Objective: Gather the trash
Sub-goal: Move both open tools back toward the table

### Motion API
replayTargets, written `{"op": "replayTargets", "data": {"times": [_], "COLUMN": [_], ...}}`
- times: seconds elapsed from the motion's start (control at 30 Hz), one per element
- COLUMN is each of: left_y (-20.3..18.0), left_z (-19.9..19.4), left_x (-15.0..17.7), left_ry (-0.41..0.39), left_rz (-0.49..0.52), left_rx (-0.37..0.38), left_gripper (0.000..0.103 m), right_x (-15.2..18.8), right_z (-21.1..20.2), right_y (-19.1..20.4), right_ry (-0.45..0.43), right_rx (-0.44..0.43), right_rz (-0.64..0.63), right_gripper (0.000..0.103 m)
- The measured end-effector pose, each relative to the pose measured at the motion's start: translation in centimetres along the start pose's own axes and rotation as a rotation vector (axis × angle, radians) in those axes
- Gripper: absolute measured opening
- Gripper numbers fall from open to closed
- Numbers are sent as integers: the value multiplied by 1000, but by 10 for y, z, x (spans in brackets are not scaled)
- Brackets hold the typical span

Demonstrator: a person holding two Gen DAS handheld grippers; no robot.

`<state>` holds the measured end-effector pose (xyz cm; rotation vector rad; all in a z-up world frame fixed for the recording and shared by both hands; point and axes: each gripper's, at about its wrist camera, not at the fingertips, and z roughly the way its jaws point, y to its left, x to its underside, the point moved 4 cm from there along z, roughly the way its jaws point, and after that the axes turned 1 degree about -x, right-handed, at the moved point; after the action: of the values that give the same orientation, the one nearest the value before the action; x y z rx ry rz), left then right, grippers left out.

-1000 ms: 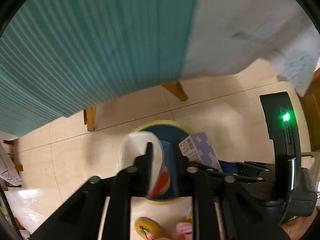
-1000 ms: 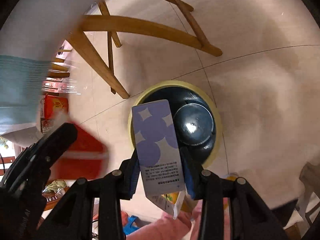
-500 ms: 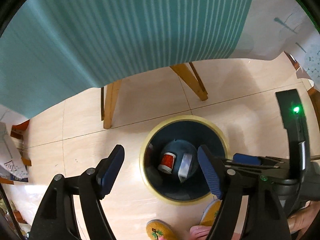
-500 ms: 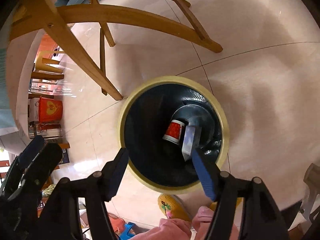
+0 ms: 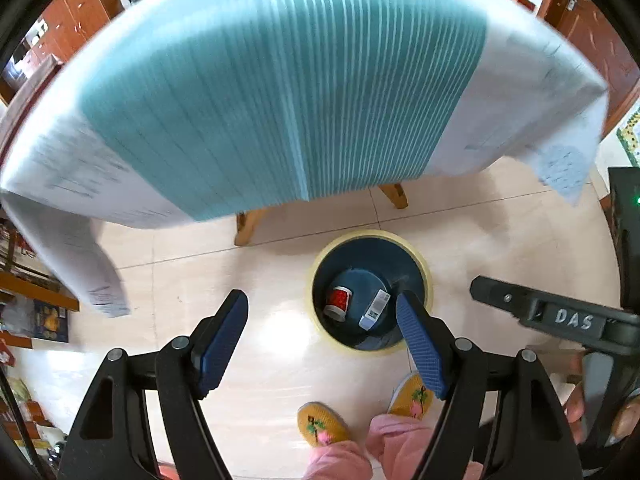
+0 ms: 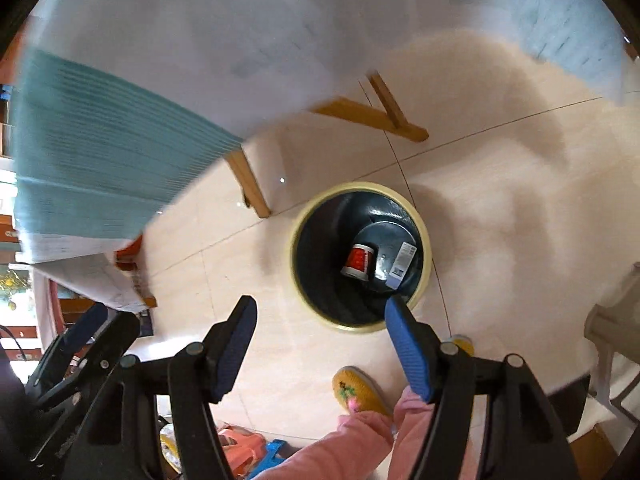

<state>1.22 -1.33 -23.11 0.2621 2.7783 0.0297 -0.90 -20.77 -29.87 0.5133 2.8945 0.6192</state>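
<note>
Pale tiled floor [image 5: 224, 264] fills both wrist views, with a desk draped in a teal-and-white striped cloth [image 5: 280, 92] overhead and wooden legs [image 6: 250, 184] showing beneath its hem. On the floor stands a round trash bin [image 5: 425, 268] with a yellowish rim and dark blue inside. At its bottom lie a red-and-white paper cup [image 5: 338, 302] on its side and, just beside it toward 3 o'clock, a small carton [image 5: 374, 310] with a barcode label; the two look near each other, though contact cannot be told. The left claw [image 5: 322, 320] hangs above the floor with its blue pads spread wide and nothing between them; the bin sits at about 1 o'clock from its gap. The right claw [image 6: 320, 320] is likewise released and empty, with the bin at about 1 o'clock, partly behind its right finger. Pink trouser legs [image 5: 360, 448] and yellow embroidered slippers [image 5: 320, 424] of the person show at 6 o'clock, just beside the bin.
</note>
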Motion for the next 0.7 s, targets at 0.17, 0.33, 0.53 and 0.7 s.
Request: {"op": "replayTargets", "data": {"times": [0.17, 0.33, 0.53, 0.7], "left_y": [17, 40, 67, 77], "left_z": [-70, -126, -184, -216], "left_x": [-12, -24, -39, -50], "left_ry": [-25, -71, -154, -218], "left_rz": [-13, -35, -63, -36], "left_rx": [38, 59, 86, 74], "left_gripper": [75, 75, 75, 75], "right_x": [9, 12, 13, 13], "right_z": [-71, -130, -192, -222], "right_y": [42, 81, 120, 145], "right_ry": [-57, -113, -207, -281], "right_rx": [-13, -25, -17, -14], "right_rz": [-26, -83, -151, -161], "right_gripper": [67, 67, 67, 67]}}
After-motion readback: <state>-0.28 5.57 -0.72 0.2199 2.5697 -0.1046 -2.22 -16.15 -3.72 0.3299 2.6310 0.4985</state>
